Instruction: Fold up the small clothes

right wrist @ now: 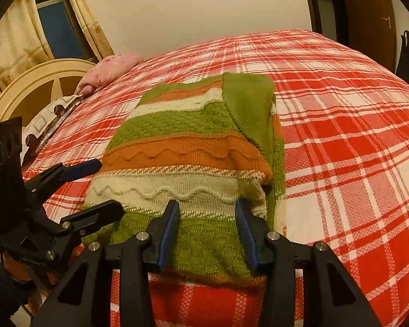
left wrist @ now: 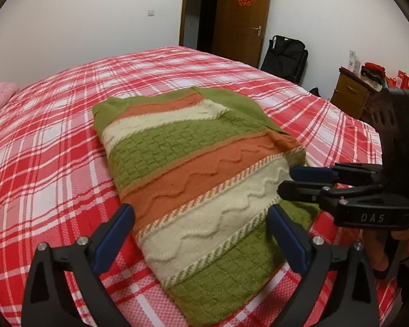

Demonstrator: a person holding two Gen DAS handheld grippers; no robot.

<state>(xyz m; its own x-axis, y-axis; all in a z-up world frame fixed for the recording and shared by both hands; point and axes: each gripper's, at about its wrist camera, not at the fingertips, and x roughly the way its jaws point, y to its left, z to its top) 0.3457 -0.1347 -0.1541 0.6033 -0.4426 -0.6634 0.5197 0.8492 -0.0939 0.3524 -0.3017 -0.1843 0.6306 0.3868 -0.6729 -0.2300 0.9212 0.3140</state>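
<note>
a bed (left wrist: pixel 54 141) covered with a red, pink and white plaid sheet fills most of both frames. a striped knitted sweater (left wrist: pixel 199 179) in green, orange and cream lies folded on it, centre to lower right of the left wrist frame. a pink pillow (right wrist: pixel 109 70) rests at the upper left of the right wrist frame, with a patterned pillow (right wrist: pixel 49 125) below it by the headboard.

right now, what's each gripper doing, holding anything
Left gripper: open, holding nothing, jaws wide apart over the sweater.
Right gripper: open, holding nothing, over the sweater's near hem.
</note>
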